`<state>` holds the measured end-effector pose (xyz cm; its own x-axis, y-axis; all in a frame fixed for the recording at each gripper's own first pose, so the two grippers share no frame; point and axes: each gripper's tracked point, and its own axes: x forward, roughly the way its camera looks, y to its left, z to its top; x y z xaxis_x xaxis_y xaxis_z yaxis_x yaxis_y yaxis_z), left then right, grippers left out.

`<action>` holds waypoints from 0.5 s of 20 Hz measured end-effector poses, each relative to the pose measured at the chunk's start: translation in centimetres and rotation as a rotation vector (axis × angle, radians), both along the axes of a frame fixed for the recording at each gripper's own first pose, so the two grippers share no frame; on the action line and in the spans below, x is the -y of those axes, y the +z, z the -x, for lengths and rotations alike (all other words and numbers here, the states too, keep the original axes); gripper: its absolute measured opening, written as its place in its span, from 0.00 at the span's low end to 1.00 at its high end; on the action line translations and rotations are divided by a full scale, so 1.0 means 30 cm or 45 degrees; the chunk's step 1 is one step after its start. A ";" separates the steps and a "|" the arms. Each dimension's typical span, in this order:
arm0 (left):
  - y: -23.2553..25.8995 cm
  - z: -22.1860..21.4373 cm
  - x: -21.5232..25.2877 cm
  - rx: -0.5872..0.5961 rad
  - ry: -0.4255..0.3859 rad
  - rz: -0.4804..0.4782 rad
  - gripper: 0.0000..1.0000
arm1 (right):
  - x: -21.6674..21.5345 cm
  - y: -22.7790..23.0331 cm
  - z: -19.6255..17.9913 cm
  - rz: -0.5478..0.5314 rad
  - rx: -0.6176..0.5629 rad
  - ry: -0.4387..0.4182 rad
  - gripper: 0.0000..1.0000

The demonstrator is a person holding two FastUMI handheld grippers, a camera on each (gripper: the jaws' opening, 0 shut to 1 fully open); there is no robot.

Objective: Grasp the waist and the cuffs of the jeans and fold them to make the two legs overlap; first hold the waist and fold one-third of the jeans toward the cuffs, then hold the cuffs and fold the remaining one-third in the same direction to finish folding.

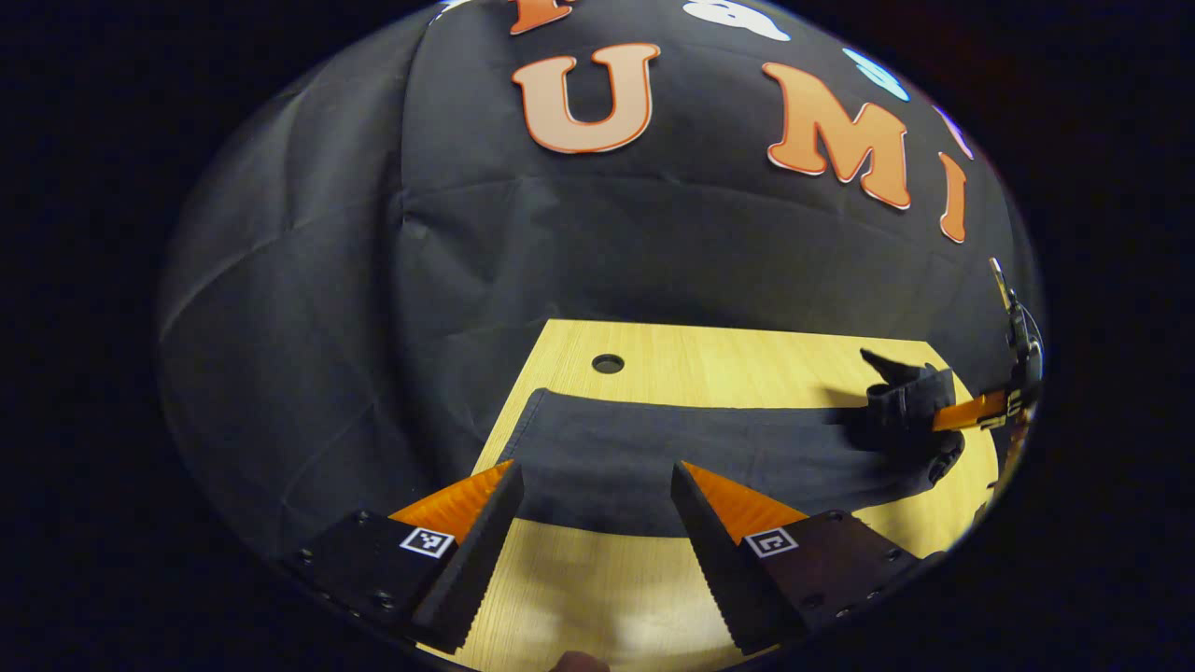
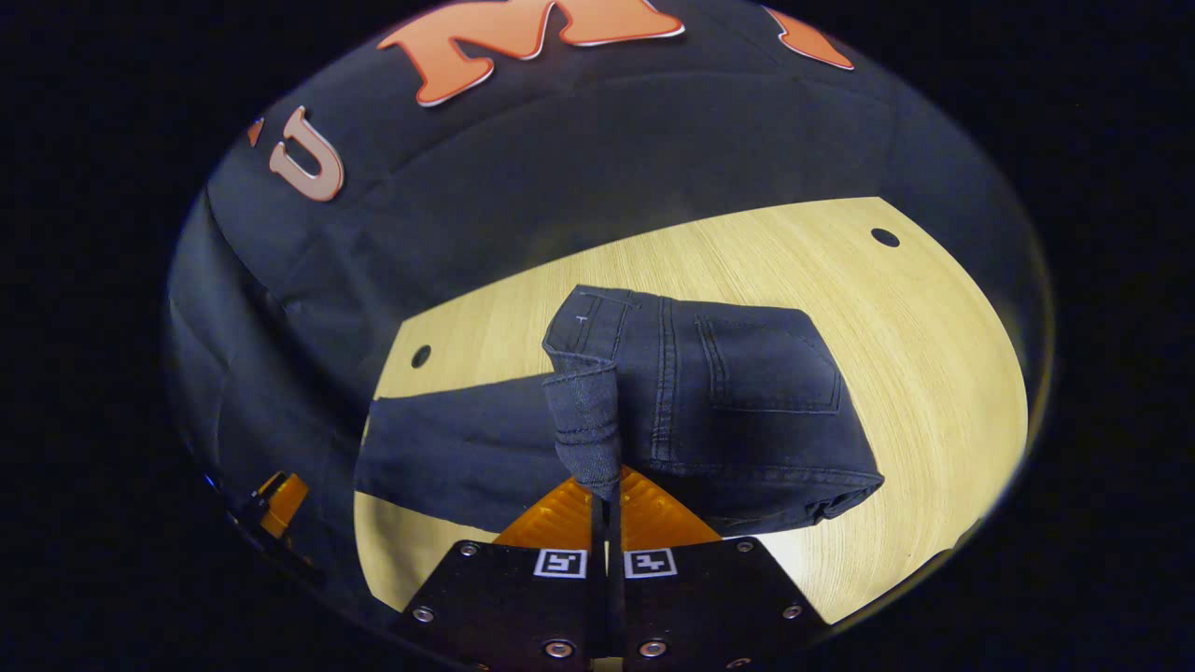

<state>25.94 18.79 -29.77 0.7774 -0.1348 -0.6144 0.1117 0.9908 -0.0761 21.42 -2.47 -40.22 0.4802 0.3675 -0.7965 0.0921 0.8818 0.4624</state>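
Dark jeans (image 1: 691, 453) lie lengthwise across the wooden table (image 1: 728, 359), legs overlapped. The cuff end (image 1: 546, 420) sits just beyond my left gripper (image 1: 593, 471), which is open and holds nothing. At the far right of the left gripper view, my right gripper (image 1: 976, 411) pinches the waist (image 1: 901, 397) and holds it lifted off the table. In the right gripper view, my right gripper (image 2: 605, 485) is shut on a bunched piece of waistband (image 2: 586, 411). The seat with its back pocket (image 2: 770, 373) hangs curled over, and the legs (image 2: 448, 443) run off to the left.
The table (image 2: 915, 373) has a round hole near each far corner (image 1: 608, 363) (image 2: 884, 237) (image 2: 421, 356). The black cloth wall (image 1: 653, 243) stands close behind it. The left gripper (image 2: 280, 495) shows at the lower left of the right gripper view.
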 end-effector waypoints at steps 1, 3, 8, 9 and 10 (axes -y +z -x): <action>-0.038 -0.017 -0.015 -0.046 0.004 0.012 0.97 | -0.003 0.003 0.012 0.007 -0.049 0.013 0.01; -0.092 -0.053 -0.040 -0.144 0.032 0.051 0.98 | 0.004 0.018 -0.002 0.002 -0.069 0.009 0.03; -0.226 -0.103 -0.124 -0.403 0.146 0.219 0.98 | 0.022 0.012 0.003 0.019 -0.087 -0.023 0.24; -0.253 -0.107 -0.147 -0.475 0.186 0.251 0.98 | 0.023 0.010 0.006 0.028 -0.094 -0.033 0.27; -0.282 -0.125 -0.158 -0.527 0.220 0.302 0.97 | 0.024 0.007 0.008 0.039 -0.090 -0.039 0.30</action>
<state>29.70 23.52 -38.22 0.4983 -0.1987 -0.8439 -0.1395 0.9423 -0.3043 21.17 -3.20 -40.00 0.4330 0.3282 -0.8395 0.1508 0.8918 0.4265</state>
